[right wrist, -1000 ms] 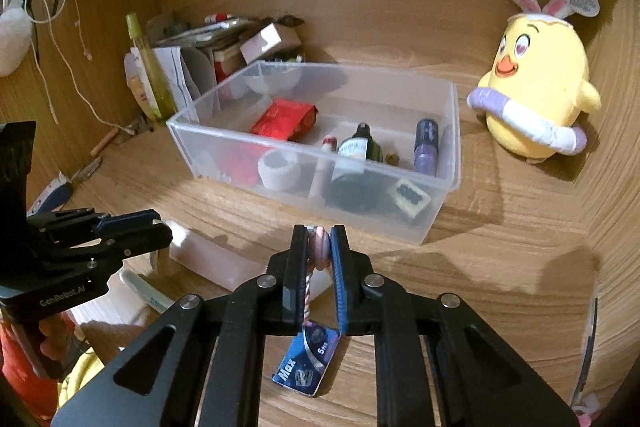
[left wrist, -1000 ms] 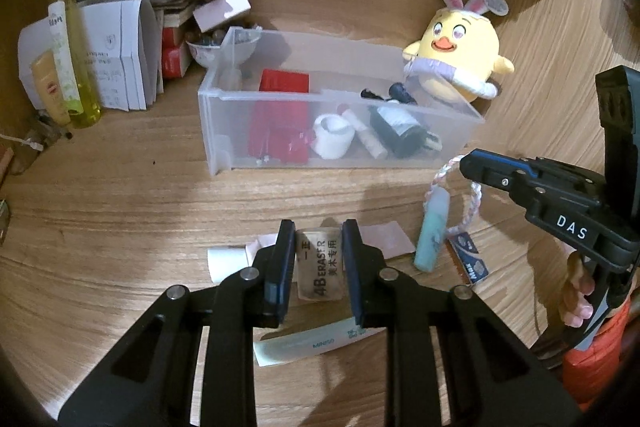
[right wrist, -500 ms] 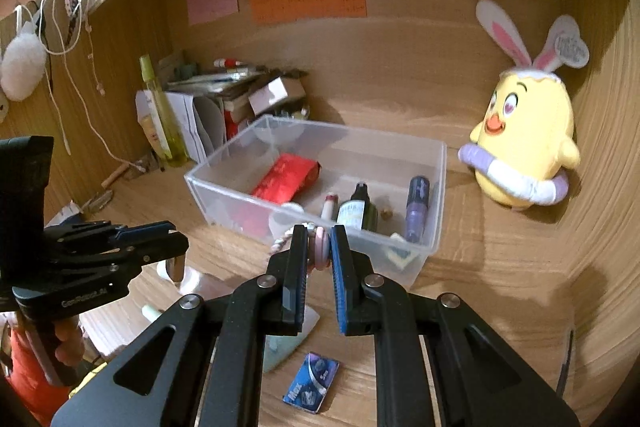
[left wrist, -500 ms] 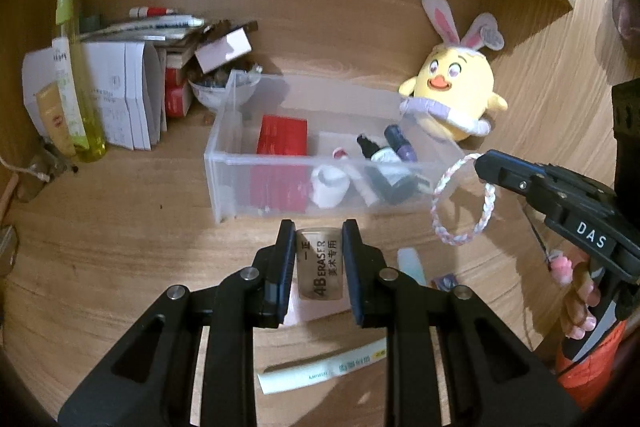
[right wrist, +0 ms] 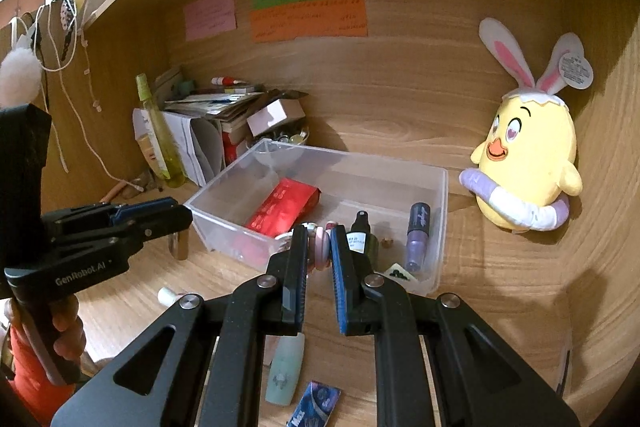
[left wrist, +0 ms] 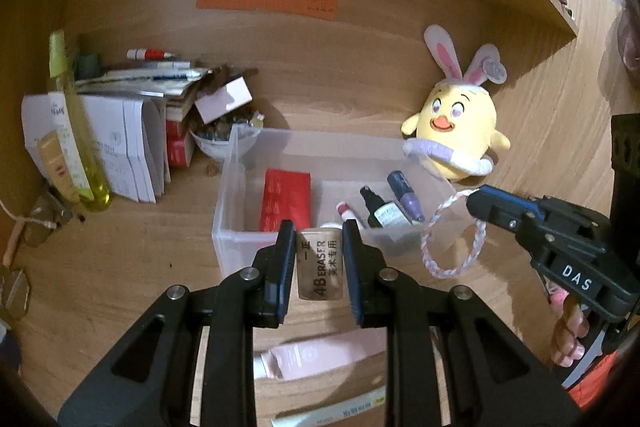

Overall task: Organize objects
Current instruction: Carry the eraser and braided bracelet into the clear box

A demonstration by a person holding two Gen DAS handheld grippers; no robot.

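Observation:
My left gripper (left wrist: 319, 231) is shut on a tan 4B eraser (left wrist: 320, 263), held in the air just in front of the clear plastic box (left wrist: 224, 195). My right gripper (right wrist: 319, 233) is shut on a pink-and-white braided bracelet (right wrist: 320, 251). In the left wrist view the bracelet's loop (left wrist: 448, 271) hangs from the right gripper (left wrist: 476, 201) beside the box's right end. The right wrist view shows the left gripper (right wrist: 176, 215) with the eraser (right wrist: 178, 245) at the box's (right wrist: 442, 227) left corner. Inside the box lie a red packet (left wrist: 285, 201), small bottles and a purple tube (right wrist: 416, 237).
A yellow plush chick (right wrist: 528, 163) sits right of the box. Papers, boxes and a tall yellow bottle (left wrist: 76, 147) crowd the back left corner. On the desk below the grippers lie a pink tube (left wrist: 316, 359), a mint tube (right wrist: 284, 375) and a blue packet (right wrist: 316, 403).
Both grippers have risen with their loads. The bracelet has come up off the desk and now hangs free. The box sits lower and closer behind the fingertips.

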